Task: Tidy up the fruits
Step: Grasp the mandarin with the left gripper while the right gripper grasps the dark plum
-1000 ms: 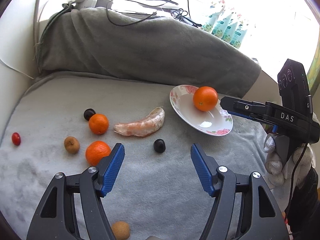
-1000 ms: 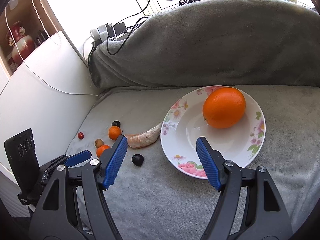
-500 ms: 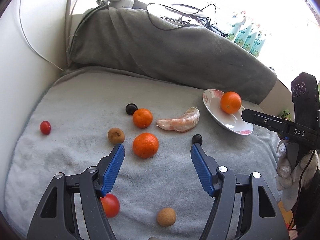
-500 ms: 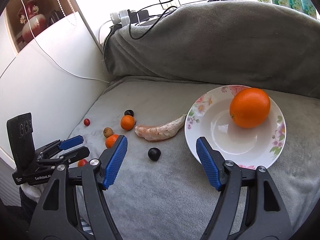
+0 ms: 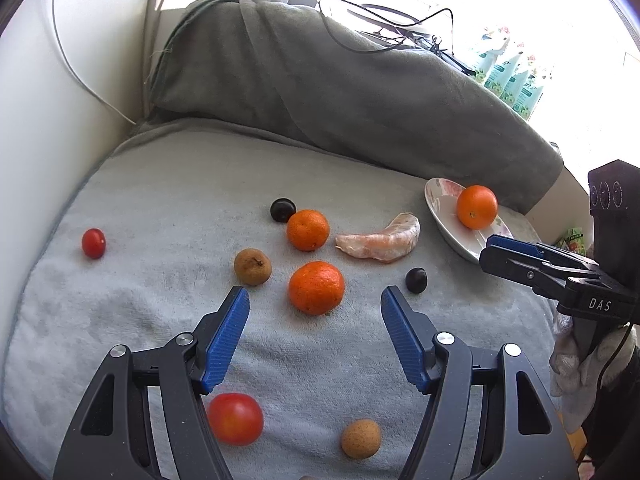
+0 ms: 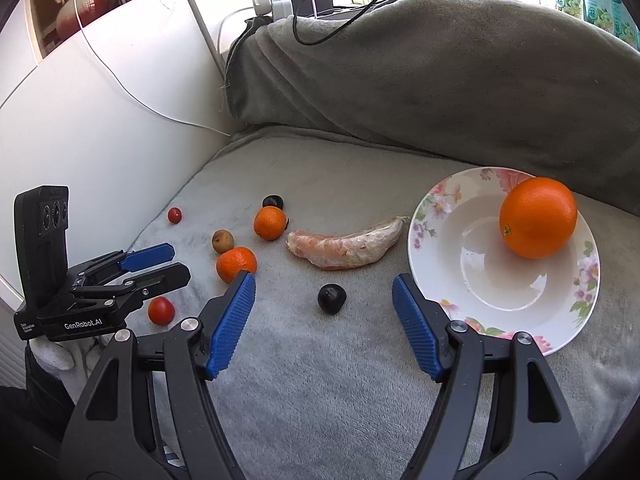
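Observation:
A floral plate holds one orange. On the grey towel lie a peeled citrus segment, two mandarins, two dark grapes, two brown fruits and two tomatoes. My left gripper is open and empty, just short of the near mandarin. My right gripper is open and empty, over a dark grape, left of the plate.
A folded grey blanket rises along the back of the towel. A white wall with a cord borders the left. Power strips and cables lie behind the blanket. Bottles stand at the back right.
Both grippers have swung left, away from the plate. The left one now faces the near mandarin; the right one now sits over the dark grape. Both stay open.

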Available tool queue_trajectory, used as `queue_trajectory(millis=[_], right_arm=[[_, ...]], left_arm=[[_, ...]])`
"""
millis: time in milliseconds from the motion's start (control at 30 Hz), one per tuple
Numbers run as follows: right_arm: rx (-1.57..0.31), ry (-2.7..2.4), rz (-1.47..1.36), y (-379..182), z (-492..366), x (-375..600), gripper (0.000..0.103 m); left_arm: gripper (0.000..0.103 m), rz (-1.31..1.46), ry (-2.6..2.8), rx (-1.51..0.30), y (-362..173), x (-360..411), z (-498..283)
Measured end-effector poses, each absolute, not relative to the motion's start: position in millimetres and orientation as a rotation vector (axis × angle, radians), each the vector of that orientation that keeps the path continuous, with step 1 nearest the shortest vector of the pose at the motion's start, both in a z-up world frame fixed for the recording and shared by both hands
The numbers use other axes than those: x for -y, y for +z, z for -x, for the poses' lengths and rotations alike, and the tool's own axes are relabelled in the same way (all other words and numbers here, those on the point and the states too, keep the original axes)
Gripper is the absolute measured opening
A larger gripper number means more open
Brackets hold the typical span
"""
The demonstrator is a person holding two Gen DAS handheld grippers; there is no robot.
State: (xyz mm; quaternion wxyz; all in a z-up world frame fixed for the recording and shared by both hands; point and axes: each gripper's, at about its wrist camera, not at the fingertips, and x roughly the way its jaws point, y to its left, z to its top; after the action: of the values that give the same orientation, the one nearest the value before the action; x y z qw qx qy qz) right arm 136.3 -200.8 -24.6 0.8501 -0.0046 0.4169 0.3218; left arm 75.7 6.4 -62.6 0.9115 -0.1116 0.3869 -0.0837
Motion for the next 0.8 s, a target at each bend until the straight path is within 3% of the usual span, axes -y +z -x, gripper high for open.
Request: queue_trajectory(millis=[200,500,800], right_arm=[[-0.907,0.680,0.048,-36,-137,186,0.070],[-0.939,0.658,0.126,-56,-136,174,0.057],[-0.953,0.649,0.152,-65,-142,168,0.052]], left_arm=[[0.068,0.235,-0.182,-0.810,-66,-8,-79],[0.056,0.237,-0.206,-0.849,-77,-3,-93],[0.051,0.216,-0.201,-0.886,-87,3,-107]])
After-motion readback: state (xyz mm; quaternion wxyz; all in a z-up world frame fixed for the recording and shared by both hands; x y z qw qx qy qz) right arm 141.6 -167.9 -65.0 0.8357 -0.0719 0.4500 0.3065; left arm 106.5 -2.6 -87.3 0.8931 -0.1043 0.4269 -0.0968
